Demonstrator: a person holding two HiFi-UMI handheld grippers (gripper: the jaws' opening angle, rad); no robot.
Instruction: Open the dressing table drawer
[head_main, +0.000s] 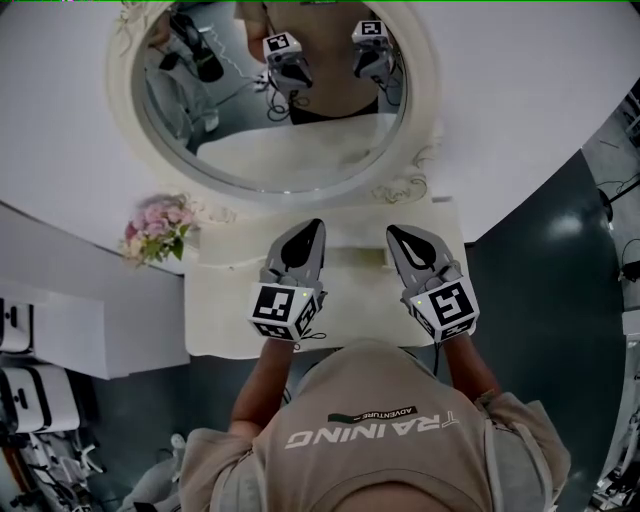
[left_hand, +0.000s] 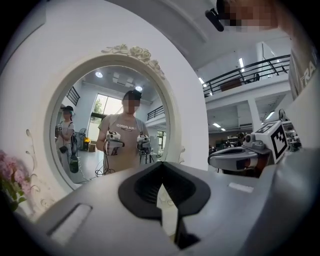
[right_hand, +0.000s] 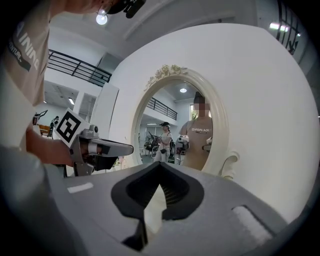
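Fingers on the left gripper (head_main: 316, 230) are clenched tip to tip with nothing between them, and the right gripper (head_main: 394, 232) matches it, pinched shut and empty. We see both from above, side by side and a little apart, over the white desk (head_main: 225, 315) of a dressing table. Each is held by a forearm that comes out from under the person's hooded top. Both point level toward the round mirror (head_main: 290, 150), which reflects the pair, and they seem to sit at mirror height, not down at the desk's front. A bunch of pink flowers (head_main: 155, 228) stands at the desk's left corner. We cannot make out the drawer; we judge it sits under the desk's near edge, hidden beneath the grippers and the person's head. Nothing is gripped, so we judge the task not begun: reaching down to the handle, grasping it and pulling all remain.
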